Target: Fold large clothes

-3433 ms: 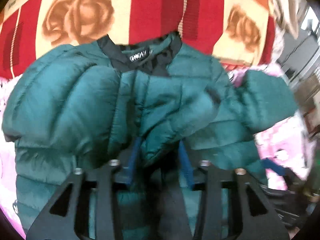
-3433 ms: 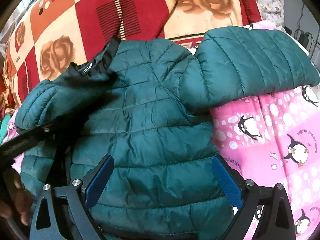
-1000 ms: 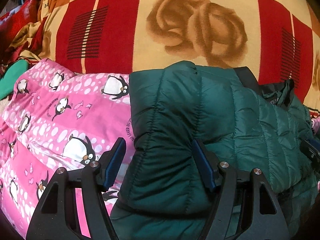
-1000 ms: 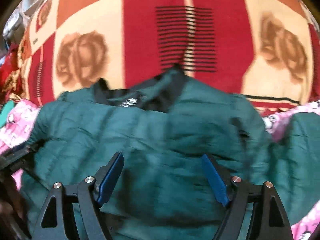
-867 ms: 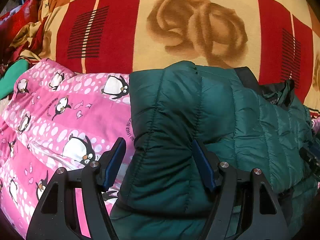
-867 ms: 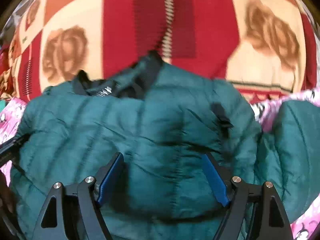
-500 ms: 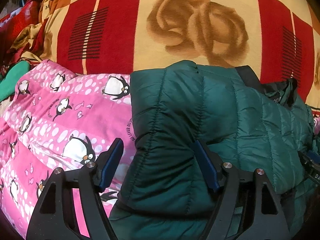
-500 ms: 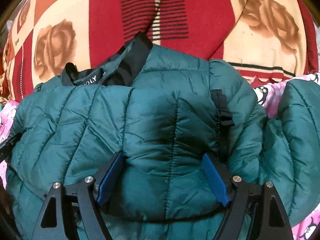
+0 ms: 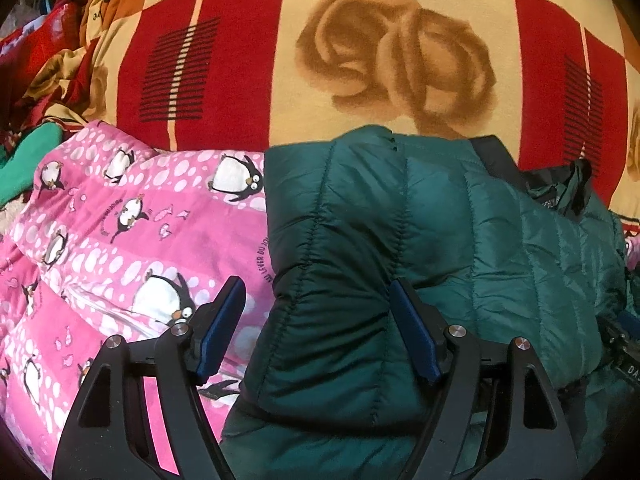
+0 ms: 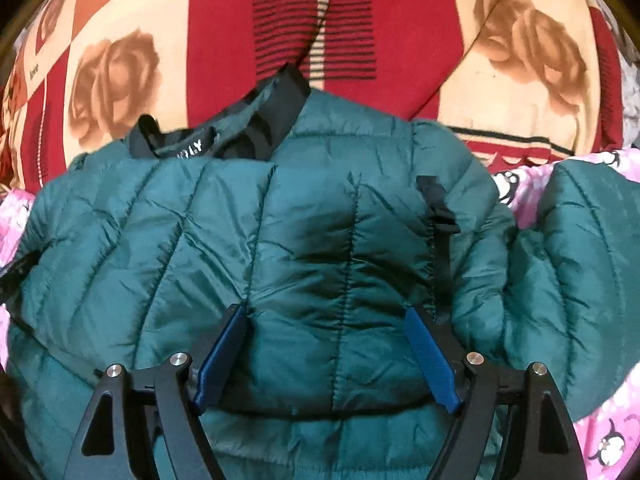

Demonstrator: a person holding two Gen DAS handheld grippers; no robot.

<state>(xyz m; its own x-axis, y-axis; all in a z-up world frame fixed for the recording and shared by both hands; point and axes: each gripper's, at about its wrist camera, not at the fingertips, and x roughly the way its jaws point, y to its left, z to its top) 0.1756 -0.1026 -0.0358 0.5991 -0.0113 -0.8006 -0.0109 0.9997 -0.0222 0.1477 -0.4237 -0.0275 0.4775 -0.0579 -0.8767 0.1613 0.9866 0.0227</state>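
Observation:
A dark green quilted jacket (image 9: 460, 240) lies on the bed with its black collar (image 10: 256, 136) at the far end. In the left wrist view its folded left edge runs between my fingers. My left gripper (image 9: 316, 284) is open, one pad over the pink blanket and the other resting against the jacket. In the right wrist view a folded-over layer with a black strap (image 10: 440, 208) covers the jacket's (image 10: 320, 220) middle. My right gripper (image 10: 325, 310) sits down on that layer with its jaws wide, and quilting swells up between them. One sleeve (image 10: 580, 260) lies out to the right.
A pink penguin blanket (image 9: 120, 220) lies under the jacket and shows again at the right (image 10: 600, 440). Beyond it spreads a red and cream rose blanket (image 9: 400, 60). Crumpled cloths, one green (image 9: 24, 160), are piled at the far left.
My left gripper has let go of the sleeve it pinched, moved to the jacket's left edge, and its jaws widened slightly. The right view has steadied over the folded layer.

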